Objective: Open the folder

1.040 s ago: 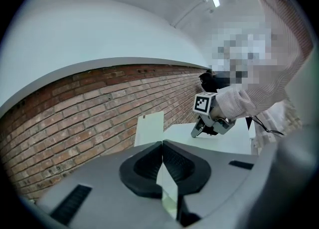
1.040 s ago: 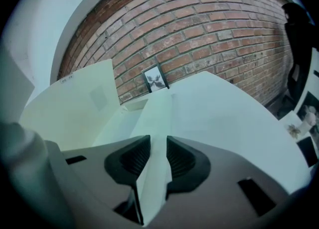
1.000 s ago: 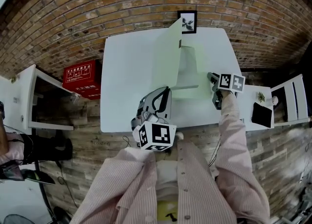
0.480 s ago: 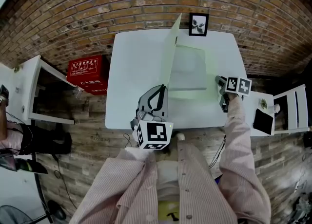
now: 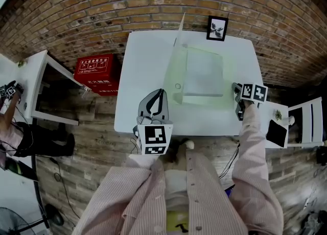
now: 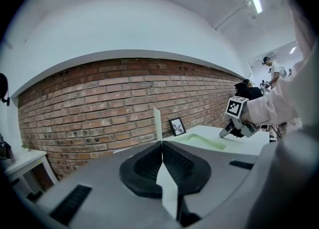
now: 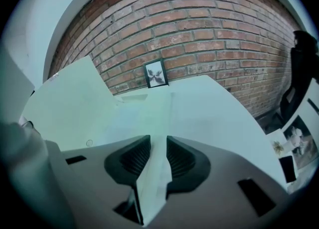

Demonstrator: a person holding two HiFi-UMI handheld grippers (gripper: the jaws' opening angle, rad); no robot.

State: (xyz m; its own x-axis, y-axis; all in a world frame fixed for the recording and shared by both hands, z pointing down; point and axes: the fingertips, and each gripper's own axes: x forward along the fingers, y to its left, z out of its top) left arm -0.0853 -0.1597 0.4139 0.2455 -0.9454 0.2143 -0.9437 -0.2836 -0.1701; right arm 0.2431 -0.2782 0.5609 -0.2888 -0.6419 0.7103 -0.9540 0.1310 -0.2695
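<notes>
The pale green folder [image 5: 204,78] lies mid-way on the white table [image 5: 140,70], its cover [image 5: 172,65] raised at 9 o'clock — edge-on, barely a sliver. At 7 o'clock the left gripper [image 5: 157,95] pinches that cover; at 4 o'clock the right gripper [image 5: 238,93] clamps the folder's edge — its tips half hidden from overhead.

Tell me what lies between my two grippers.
Only the pale green folder: left gripper pinches its raised cover, right gripper its other edge. Head view shows it.
</notes>
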